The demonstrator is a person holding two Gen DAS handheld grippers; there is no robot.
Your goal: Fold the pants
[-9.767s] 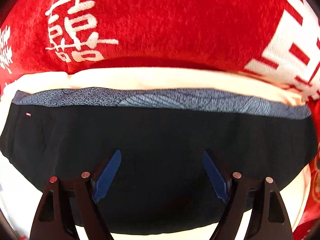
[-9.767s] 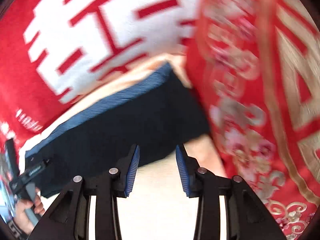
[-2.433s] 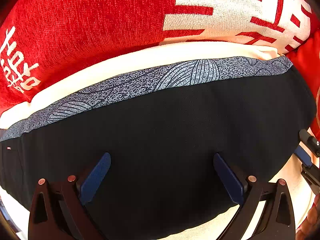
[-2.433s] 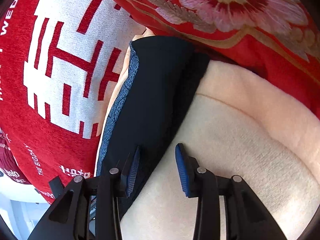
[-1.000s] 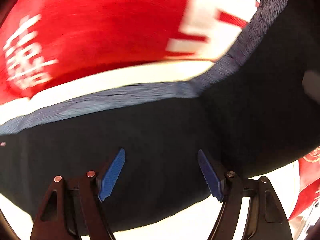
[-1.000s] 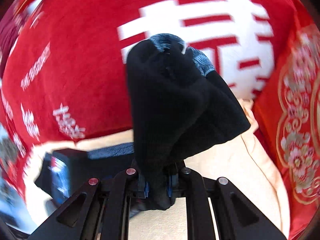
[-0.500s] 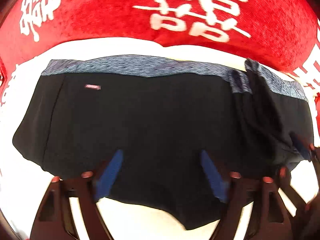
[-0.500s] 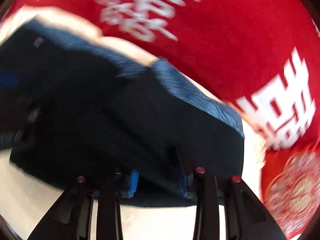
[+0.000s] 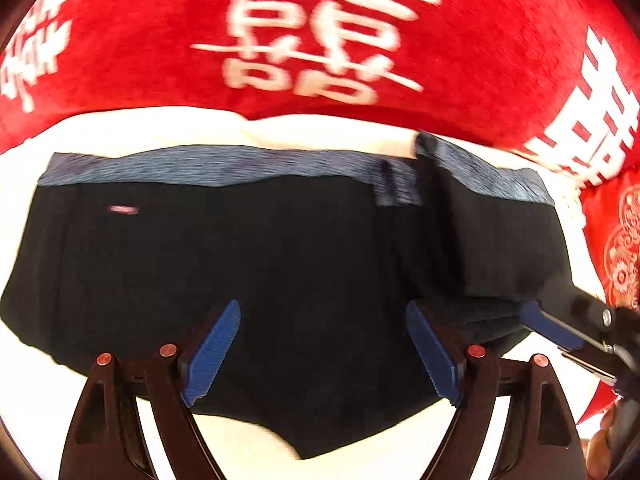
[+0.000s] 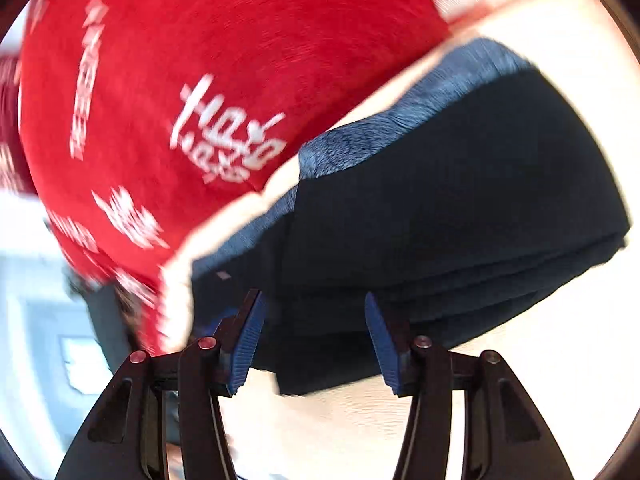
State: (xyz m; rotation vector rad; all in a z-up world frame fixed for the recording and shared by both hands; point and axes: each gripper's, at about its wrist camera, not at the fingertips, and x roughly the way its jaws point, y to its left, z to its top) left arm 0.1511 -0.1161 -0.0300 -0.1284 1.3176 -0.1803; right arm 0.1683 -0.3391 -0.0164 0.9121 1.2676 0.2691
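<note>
Working over cream plush cushion (image 9: 328, 130), soft pile, pale in both wrist views. Black pants (image 9: 248, 280) lie directly on it, blue-grey patterned waistband (image 9: 200, 166) toward back, right side folded over onto middle in layers. Red pillow (image 9: 460, 60) with white characters rests along cushion's back edge, just behind waistband. Embroidered red pillow (image 9: 622, 240) at right edge.

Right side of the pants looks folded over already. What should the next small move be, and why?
Probably draw the right gripper back clear: its jaws have just been opening, with the folded flap's edge between the pads but not pinched. The pants have their left side still flat under the open left gripper, so that side likely follows.
</note>
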